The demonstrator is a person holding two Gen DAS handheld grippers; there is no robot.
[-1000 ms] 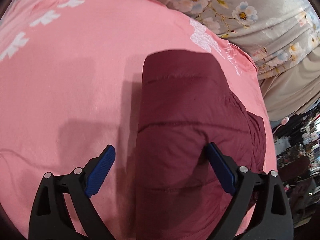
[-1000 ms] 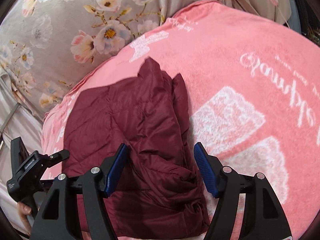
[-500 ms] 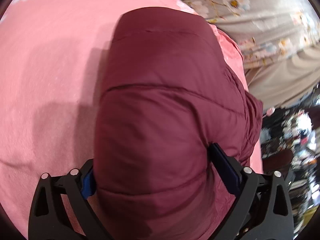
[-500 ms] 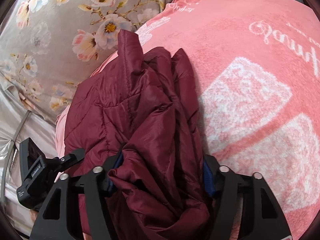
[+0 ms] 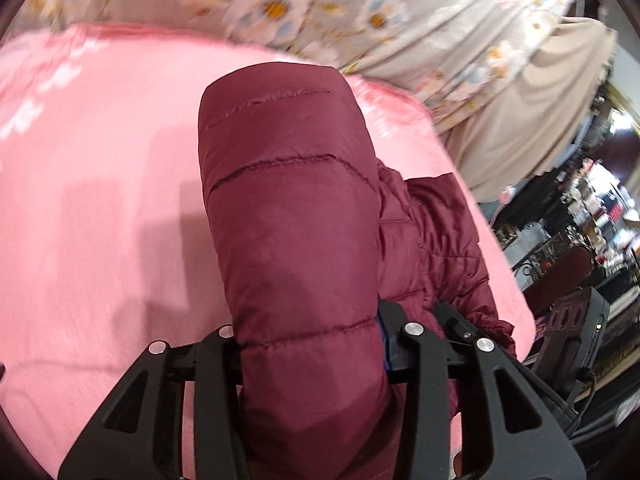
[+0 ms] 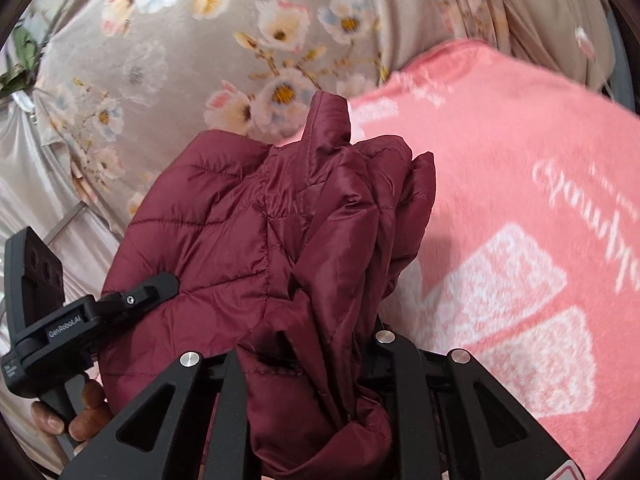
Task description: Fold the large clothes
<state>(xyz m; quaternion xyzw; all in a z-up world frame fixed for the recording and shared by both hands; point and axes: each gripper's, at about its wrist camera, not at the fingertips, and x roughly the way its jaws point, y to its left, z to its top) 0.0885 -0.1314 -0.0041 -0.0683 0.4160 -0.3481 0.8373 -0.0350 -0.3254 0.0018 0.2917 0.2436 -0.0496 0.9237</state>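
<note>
A maroon quilted puffer jacket (image 5: 292, 216) lies folded on a pink blanket (image 5: 100, 200). My left gripper (image 5: 310, 350) is shut on a thick fold of its smooth quilted side and holds it raised off the blanket. My right gripper (image 6: 306, 354) is shut on the bunched, crumpled end of the same jacket (image 6: 280, 240), also lifted. The left gripper's body (image 6: 80, 312) shows at the left of the right wrist view, against the jacket's side. The fingertips of both grippers are hidden by fabric.
The pink blanket (image 6: 520, 200) with white print covers the bed. A grey floral sheet (image 6: 200, 60) lies beyond it and hangs over the bed's edge (image 5: 500, 60). Cluttered shelves and dark furniture (image 5: 580, 240) stand past the bed at the right.
Both grippers went from open astride the jacket to shut on it. The jacket has been lifted and both views have tilted up toward the floral sheet.
</note>
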